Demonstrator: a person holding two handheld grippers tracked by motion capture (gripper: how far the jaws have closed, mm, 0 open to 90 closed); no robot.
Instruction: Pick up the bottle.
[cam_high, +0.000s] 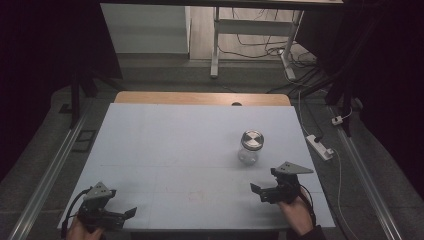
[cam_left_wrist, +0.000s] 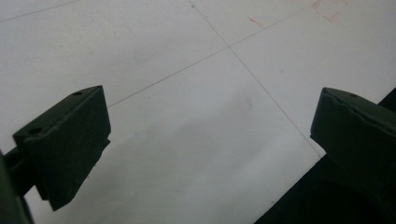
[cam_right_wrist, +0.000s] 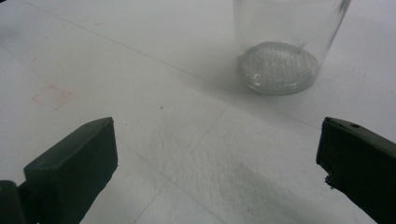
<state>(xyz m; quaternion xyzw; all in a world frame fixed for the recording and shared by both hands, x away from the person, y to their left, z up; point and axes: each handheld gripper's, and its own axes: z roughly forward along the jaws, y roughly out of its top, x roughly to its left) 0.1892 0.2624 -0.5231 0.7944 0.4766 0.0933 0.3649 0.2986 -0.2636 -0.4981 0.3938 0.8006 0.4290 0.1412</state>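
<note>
Two grippers: both low at the table's near edge.
Left gripper: jaws wide apart, nothing between.
Right gripper: jaws apart, empty.
Jar: upright, lidded, seemingly empty, near right gripper, not touching.

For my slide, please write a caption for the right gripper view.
Open right gripper faces a clear glass jar standing on the white table.

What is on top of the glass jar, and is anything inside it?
A shiny metal lid sits on top of the jar. Through the clear glass the jar looks empty down to its bumpy bottom. The part just under the lid cannot be seen.
</note>
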